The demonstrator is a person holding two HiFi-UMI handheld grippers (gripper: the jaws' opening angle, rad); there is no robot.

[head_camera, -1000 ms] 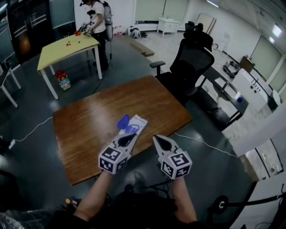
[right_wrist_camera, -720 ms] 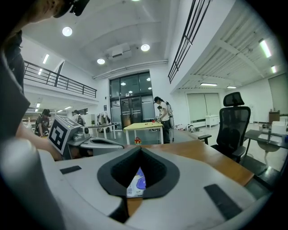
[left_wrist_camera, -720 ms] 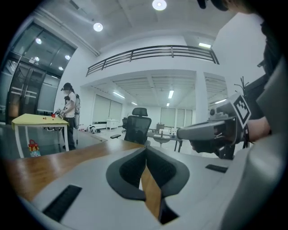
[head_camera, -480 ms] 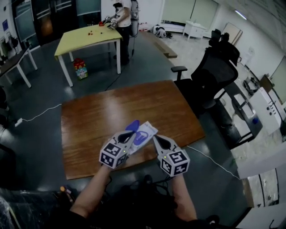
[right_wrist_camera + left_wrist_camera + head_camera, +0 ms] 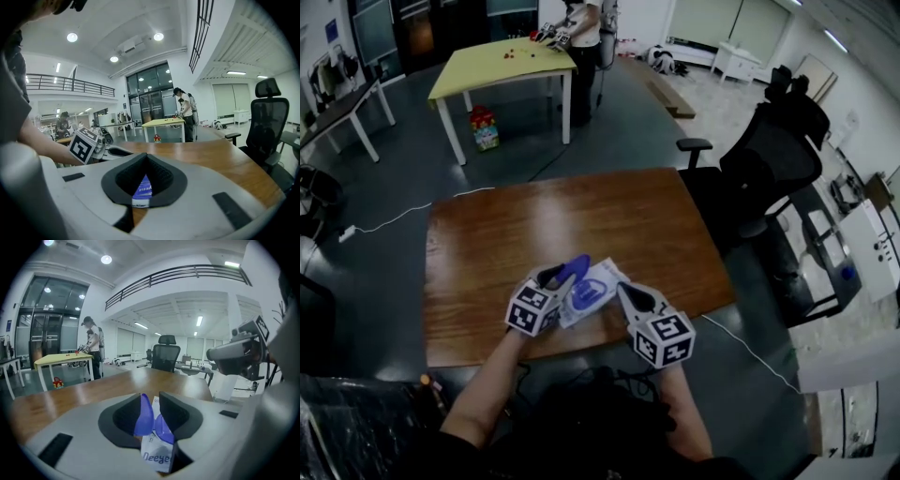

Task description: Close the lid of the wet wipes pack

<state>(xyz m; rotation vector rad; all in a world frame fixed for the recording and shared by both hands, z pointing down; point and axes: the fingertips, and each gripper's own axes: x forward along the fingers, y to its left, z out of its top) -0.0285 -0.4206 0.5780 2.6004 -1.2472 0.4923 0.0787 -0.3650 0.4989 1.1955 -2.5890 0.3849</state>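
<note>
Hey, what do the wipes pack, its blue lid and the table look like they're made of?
Wipes pack: probably soft plastic film, white, printed, slightly glossy.
Blue lid: likely rigid plastic, smooth, faintly translucent, standing up stiffly.
Table: wood or wood veneer, visible grain, glossy with light reflections.

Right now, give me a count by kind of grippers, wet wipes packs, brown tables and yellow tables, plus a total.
grippers: 2, the left gripper, fingers opening with the pack's blue lid between them, and the right gripper
wet wipes pack: 1
brown table: 1
yellow table: 1
total: 5
</note>
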